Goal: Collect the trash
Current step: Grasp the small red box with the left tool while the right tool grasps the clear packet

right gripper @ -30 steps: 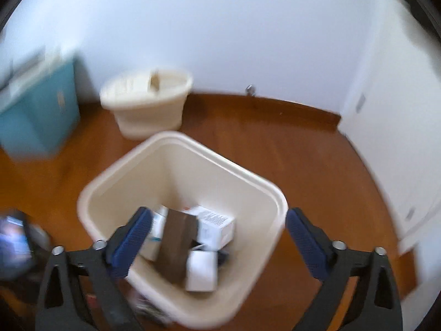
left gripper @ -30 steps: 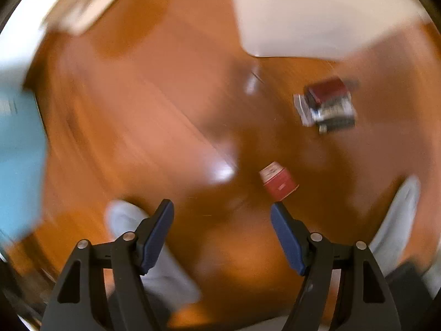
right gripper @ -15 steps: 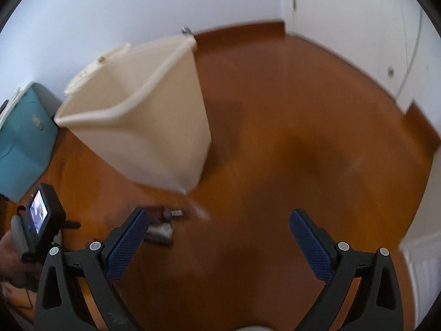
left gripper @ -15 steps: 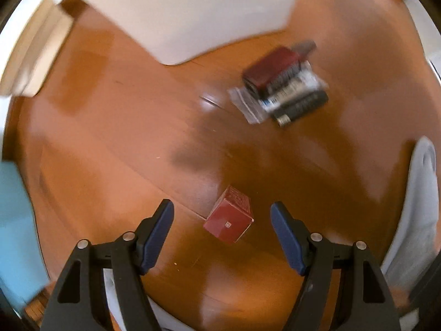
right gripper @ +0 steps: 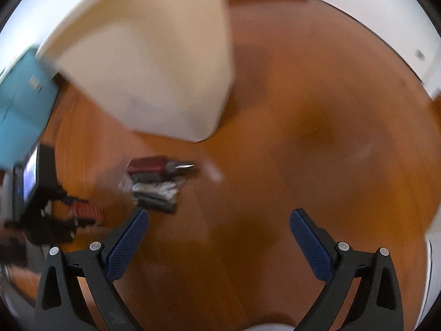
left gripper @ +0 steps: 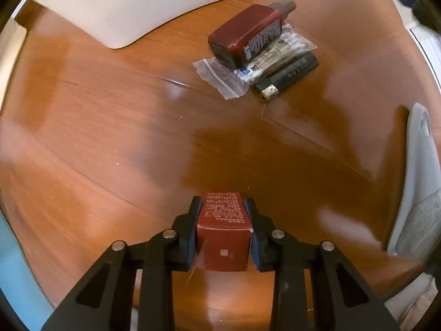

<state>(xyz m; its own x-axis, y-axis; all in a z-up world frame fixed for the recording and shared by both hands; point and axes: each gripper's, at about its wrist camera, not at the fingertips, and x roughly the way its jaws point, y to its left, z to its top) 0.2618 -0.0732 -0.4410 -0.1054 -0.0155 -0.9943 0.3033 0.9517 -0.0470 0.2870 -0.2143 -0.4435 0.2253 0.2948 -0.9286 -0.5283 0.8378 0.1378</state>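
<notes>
A small red box [left gripper: 223, 229] lies on the wooden floor between the blue pads of my left gripper [left gripper: 223, 207]. The jaws are closing and both pads touch the box's sides. Farther off lies a pile of trash: a dark red carton [left gripper: 245, 31] on a clear plastic bag of tubes [left gripper: 264, 63], beside a black tube [left gripper: 292, 74]. The cream trash bin [left gripper: 137, 5] stands behind it. My right gripper [right gripper: 217, 229] hangs open over bare floor, right of the same pile [right gripper: 154, 184] and in front of the bin [right gripper: 154, 77]. The right wrist view is blurred.
A teal box [right gripper: 22, 104] stands left of the bin. A foot in a pale sock [left gripper: 416, 182] rests on the floor at the right. White wall and skirting edge [right gripper: 399, 41] close the floor at the far right.
My left gripper came down over the small red box and its jaws closed from wide apart onto it. The right view swung from inside the bin down to the floor beside it.
</notes>
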